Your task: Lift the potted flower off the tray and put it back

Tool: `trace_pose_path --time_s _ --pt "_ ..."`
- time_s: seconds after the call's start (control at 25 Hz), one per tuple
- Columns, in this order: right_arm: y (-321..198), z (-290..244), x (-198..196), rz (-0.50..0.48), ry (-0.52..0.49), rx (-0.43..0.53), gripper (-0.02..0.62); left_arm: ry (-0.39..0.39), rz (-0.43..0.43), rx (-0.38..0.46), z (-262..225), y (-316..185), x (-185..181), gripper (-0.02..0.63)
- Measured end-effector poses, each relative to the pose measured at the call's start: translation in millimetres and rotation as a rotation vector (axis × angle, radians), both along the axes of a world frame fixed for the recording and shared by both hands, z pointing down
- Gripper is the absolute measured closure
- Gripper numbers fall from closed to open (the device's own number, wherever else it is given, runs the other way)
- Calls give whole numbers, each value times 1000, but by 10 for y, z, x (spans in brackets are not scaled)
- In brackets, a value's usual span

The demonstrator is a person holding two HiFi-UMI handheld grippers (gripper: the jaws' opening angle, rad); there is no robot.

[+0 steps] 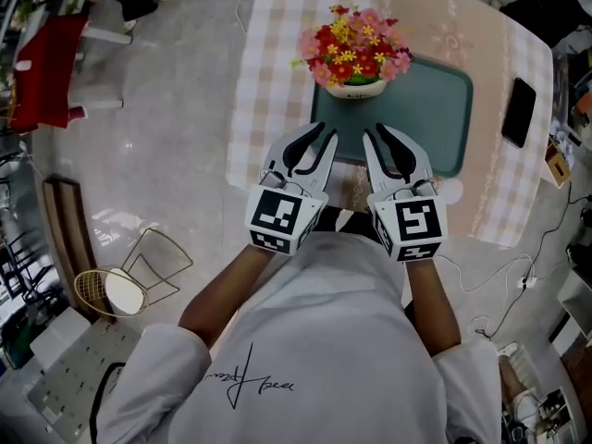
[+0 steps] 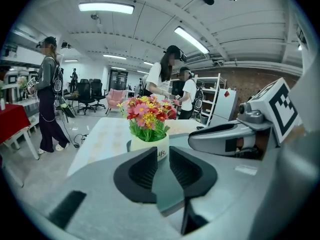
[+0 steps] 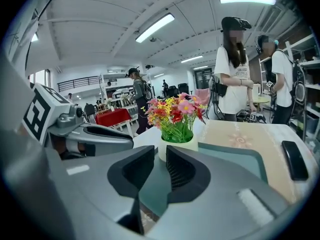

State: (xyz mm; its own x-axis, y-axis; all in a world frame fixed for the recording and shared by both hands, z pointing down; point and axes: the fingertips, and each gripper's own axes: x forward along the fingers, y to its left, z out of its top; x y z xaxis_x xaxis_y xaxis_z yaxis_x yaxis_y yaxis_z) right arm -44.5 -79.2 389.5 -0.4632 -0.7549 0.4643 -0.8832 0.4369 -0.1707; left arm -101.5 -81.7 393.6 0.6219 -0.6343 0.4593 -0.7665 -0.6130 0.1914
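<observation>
Head view — potted flower (image 1: pixel 354 52) sitting on tray (image 1: pixel 435 118), far left corner | left gripper (image 1: pixel 324 137): jaws slightly apart, gripping nothing | right gripper (image 1: pixel 375 133): same, narrow gap, empty — both just short of the pot

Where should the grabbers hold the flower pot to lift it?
Probably on the white pot, not the soft flowers. The pot is round and stands upright on the tray, so the left gripper and right gripper could press its left and right sides, coming from the near edge.
</observation>
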Motion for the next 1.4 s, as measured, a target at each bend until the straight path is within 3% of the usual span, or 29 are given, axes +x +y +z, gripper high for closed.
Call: trace_pose_path --time_s 0.68,1.4 --pt "-400 440 228 -104 30 -57 445 -44 -65 -59 474 -415 119 466" --pt "-703 821 232 -174 75 -58 337 -84 -49 -99 840 -635 183 363"
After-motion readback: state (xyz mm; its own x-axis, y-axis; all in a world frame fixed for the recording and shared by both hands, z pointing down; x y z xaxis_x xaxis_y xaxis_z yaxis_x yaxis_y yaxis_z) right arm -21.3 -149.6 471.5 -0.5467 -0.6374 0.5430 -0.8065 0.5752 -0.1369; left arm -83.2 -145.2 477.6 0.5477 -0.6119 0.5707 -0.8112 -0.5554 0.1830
